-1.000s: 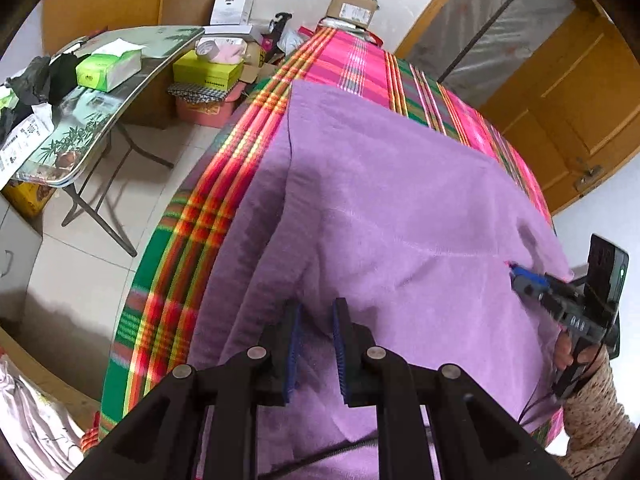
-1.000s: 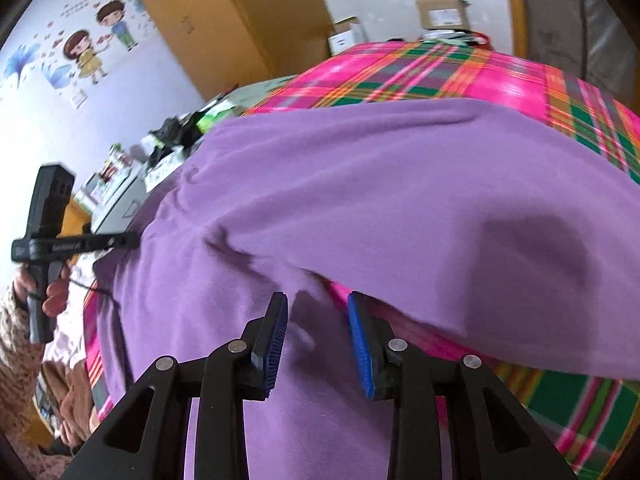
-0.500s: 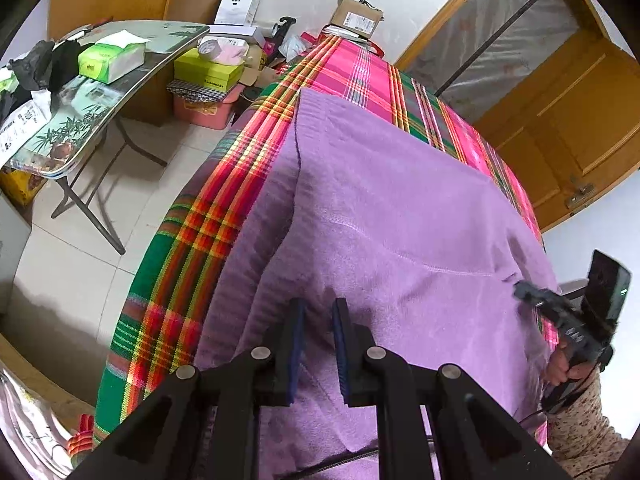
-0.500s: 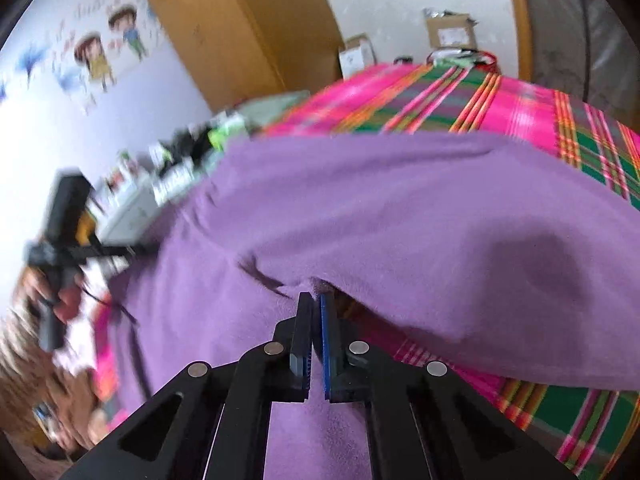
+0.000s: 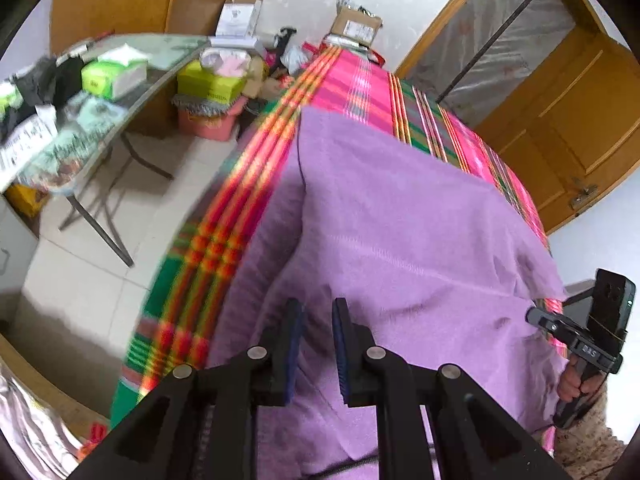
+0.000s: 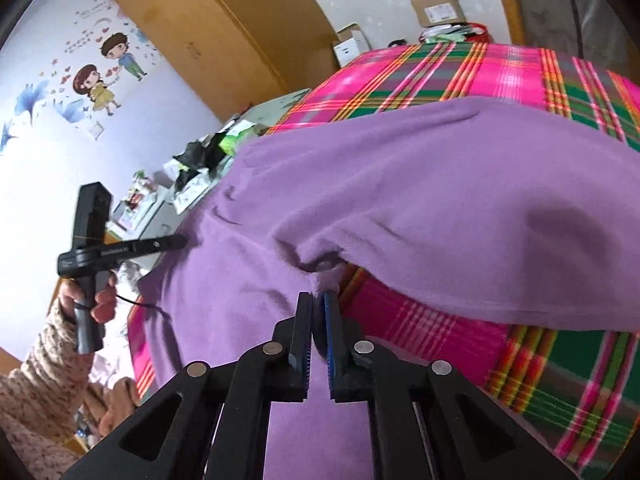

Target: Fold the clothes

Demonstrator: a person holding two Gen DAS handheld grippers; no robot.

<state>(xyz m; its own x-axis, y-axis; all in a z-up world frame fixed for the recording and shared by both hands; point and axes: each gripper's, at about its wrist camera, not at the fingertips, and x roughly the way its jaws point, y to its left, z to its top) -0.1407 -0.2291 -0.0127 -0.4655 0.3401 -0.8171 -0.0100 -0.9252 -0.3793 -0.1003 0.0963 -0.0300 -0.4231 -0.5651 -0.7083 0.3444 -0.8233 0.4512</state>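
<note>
The right gripper is pinching a small bunched fold of the purple garment between its blue pads, the jaws standing nearly together with only the cloth between them. The left gripper is hanging over the same garment with its jaws a narrow gap apart; purple cloth is showing through the gap, and whether the pads are gripping it cannot be told. Just ahead of both tools the garment is lying spread over the plaid bedcover, one layer folded over another beside the right gripper's tips, with bare plaid showing to their right. Left of the left gripper the bedcover's striped edge is dropping toward a tiled floor. Farther off on that side a folding table is carrying a green tissue box. At the far end, beyond the bed, cardboard boxes are sitting against the wall.
</note>
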